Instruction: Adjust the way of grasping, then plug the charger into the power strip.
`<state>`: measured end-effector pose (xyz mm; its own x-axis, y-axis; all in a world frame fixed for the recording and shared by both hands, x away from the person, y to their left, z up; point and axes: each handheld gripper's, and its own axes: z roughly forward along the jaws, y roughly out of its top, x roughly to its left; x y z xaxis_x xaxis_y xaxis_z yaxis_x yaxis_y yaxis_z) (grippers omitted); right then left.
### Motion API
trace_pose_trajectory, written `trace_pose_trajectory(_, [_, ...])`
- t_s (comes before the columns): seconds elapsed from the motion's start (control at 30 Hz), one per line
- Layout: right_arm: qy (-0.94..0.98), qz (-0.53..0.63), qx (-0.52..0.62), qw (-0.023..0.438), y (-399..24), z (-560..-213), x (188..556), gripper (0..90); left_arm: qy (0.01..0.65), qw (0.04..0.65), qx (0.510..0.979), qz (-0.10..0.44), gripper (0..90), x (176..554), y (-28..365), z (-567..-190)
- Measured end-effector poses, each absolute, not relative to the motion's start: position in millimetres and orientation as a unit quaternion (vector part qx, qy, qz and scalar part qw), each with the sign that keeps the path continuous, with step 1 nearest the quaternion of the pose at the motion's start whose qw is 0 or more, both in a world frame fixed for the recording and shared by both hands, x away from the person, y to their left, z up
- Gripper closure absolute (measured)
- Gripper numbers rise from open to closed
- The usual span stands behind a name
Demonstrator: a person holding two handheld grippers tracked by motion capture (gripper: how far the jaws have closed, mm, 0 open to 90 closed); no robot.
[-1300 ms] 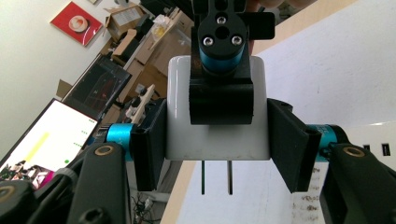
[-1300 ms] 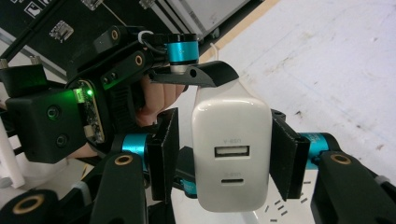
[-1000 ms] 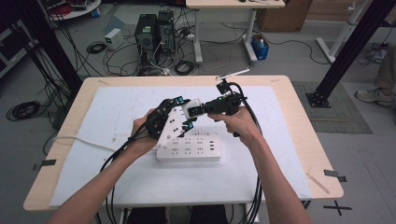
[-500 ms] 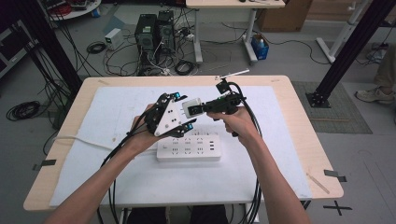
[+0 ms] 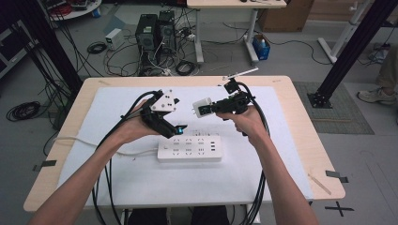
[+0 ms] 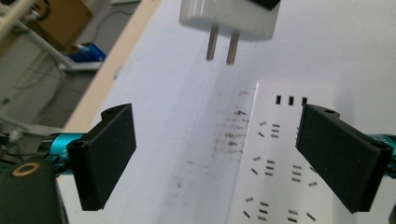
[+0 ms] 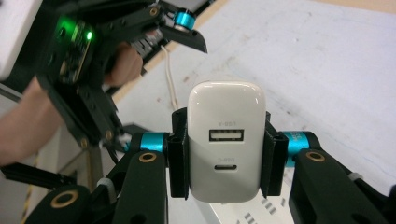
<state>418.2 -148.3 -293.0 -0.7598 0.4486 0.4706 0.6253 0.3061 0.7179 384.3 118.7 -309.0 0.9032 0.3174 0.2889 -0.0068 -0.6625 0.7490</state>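
A white USB charger (image 5: 202, 107) hangs over the white mat, and my right gripper (image 5: 209, 108) is shut on its sides. In the right gripper view the charger (image 7: 226, 144) sits between the pads with its two ports facing the camera. My left gripper (image 5: 177, 131) is to its left, just above the white power strip (image 5: 189, 148). Its jaws have just been opening and stand open with nothing between them. In the left gripper view the left gripper (image 6: 219, 121) looks past the charger's two prongs (image 6: 220, 46) onto the power strip (image 6: 280, 163).
The power strip's white cable (image 5: 89, 140) runs left across the mat (image 5: 281, 154) to the table's edge. The wooden table top (image 5: 319, 154) frames the mat. Black gripper cables (image 5: 256, 206) trail off the near edge. Computers and cables lie on the floor behind.
My left gripper has opened and moved left, away from the charger that it met a second ago. The right gripper still holds the charger in the same place.
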Motion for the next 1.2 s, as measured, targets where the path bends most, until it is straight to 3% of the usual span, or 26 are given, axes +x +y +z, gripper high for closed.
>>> trace_pose_trajectory(0.27, [-0.833, -0.449, -0.319, 0.044, -147.6, -285.1, 414.7, 62.3, 0.118, 0.363, 0.915, 0.131, 12.2, 407.1, 138.9, -314.5])
trace_pose_trajectory(0.33, [-0.842, -0.439, -0.312, 0.028, -147.1, -282.5, 412.5, 62.3, 0.132, 0.328, 0.931, 0.09, 12.2, 418.7, 149.6, -317.5])
trace_pose_trajectory(0.6, [-0.877, -0.387, -0.284, -0.034, -146.4, -271.9, 404.8, 62.3, 0.159, 0.23, 0.959, 0.04, 12.2, 450.5, 188.6, -323.7])
trace_pose_trajectory(0.8, [-0.909, -0.338, -0.237, -0.055, -140.4, -270.0, 397.9, 62.3, 0.167, 0.166, 0.971, 0.034, 12.2, 458.8, 211.6, -329.0])
trace_pose_trajectory(1.2, [-0.963, -0.228, -0.135, -0.05, -109.7, -293.5, 401.7, 62.3, 0.145, 0.146, 0.978, 0.03, 12.3, 452.8, 210.5, -333.7])
